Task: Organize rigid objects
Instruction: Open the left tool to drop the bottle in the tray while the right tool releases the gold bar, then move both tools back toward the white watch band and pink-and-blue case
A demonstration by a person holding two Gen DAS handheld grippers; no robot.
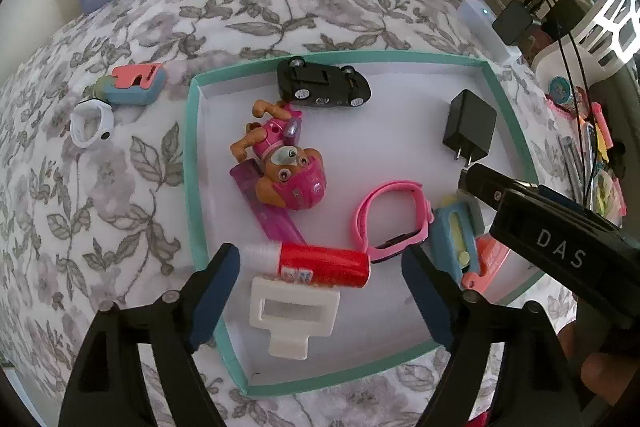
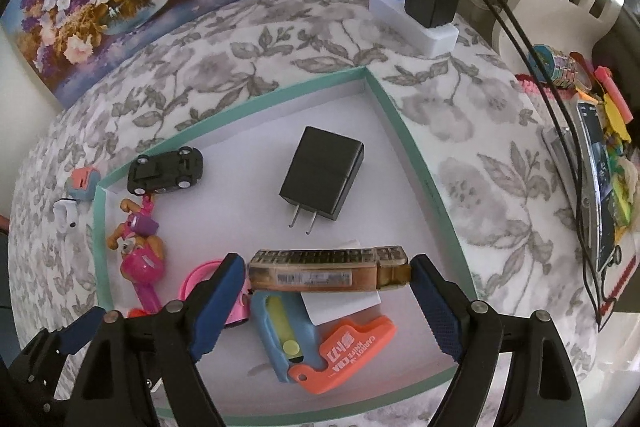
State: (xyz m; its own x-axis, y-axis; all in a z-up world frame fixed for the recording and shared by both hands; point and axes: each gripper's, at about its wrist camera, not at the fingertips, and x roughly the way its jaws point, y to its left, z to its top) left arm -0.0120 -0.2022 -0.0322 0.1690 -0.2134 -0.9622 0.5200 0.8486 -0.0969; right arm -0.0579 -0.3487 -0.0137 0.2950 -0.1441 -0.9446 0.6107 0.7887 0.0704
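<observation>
**A:** Item one, tongs?

**B:** Left gripper: jaws wide, astride a red sweet dispenser but clear of it on both sides. Right gripper: jaws wide, a brown bar spanning them end to end. I cannot tell whether the pads press it.

**A:** Item two, tray contents, left view?

**B:** Toy car, upside down, at 12 o'clock. Charger plug at 2. Dog figure at centre. Pink wristband at 4. The dispenser at 6, touching a white plastic frame.

**A:** Outside the tray?

**B:** Pink-and-blue block and white band, on the flowered cloth at 10 o'clock.
</observation>
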